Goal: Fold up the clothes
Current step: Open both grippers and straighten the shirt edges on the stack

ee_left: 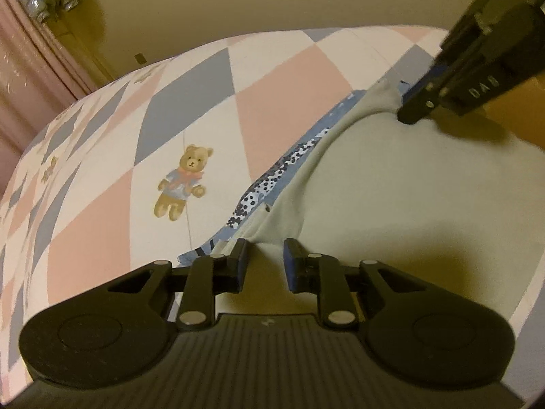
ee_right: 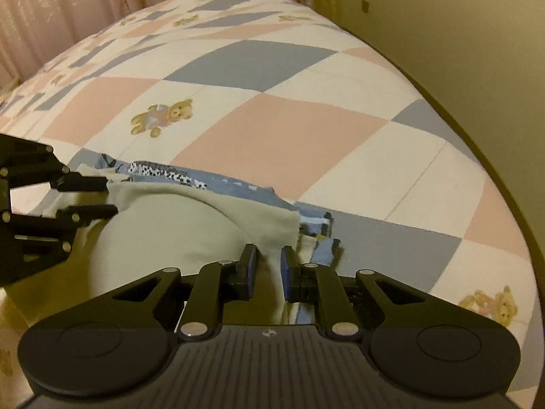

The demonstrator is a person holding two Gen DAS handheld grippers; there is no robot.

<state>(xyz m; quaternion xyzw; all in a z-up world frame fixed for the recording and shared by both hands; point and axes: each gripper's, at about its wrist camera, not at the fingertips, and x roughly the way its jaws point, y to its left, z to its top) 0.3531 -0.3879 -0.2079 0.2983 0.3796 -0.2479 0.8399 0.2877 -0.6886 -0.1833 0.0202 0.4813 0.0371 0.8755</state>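
A garment (ee_left: 408,187), cream on the side facing me and blue with spotted print along its edge (ee_left: 272,180), hangs stretched between both grippers above the bed. My left gripper (ee_left: 265,262) is shut on one bunched corner of it. Up at the right, my right gripper (ee_left: 414,112) pinches the other corner. In the right wrist view the right gripper (ee_right: 267,269) has the cream cloth (ee_right: 170,231) between its blue pads, and the left gripper (ee_right: 109,196) holds the far corner at the left. The cloth bellies out between them.
Under the garment lies a bed cover (ee_left: 289,102) of pink, grey and white diamonds with teddy bear prints (ee_left: 182,184). Pink curtains (ee_right: 85,0) hang beyond the bed. A plain wall (ee_right: 460,51) runs along its right side.
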